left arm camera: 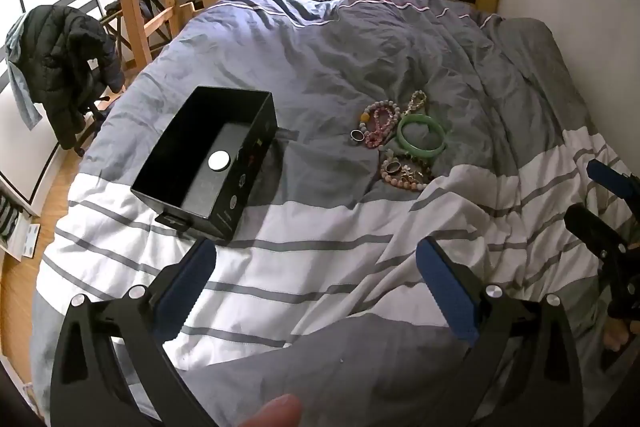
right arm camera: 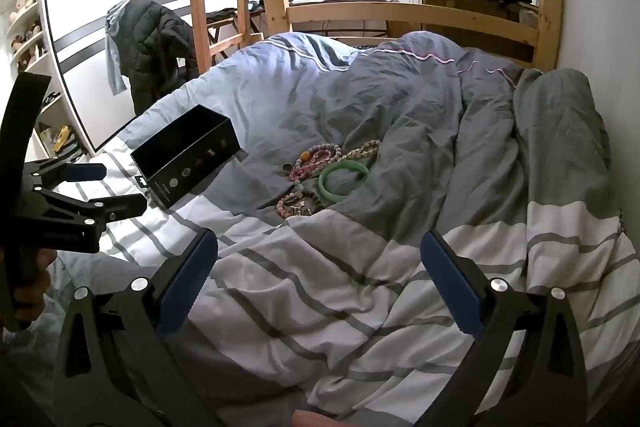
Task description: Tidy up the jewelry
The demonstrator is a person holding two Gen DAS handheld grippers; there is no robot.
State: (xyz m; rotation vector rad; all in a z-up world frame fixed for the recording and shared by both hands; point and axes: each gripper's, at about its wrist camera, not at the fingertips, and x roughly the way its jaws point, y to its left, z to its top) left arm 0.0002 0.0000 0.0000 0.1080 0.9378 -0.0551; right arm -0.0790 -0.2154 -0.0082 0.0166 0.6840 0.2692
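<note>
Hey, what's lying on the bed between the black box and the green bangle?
A small ring and pink beaded bracelets lie just left of the green bangle; otherwise only bare duvet up to the black box. The left wrist view shows it best.

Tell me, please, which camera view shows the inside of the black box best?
The left wrist view. It looks down into the open black box, so its floor and a round white disc lying there are visible. The right wrist view sees the same box from its side: only the outer wall and rim, nothing inside.
</note>
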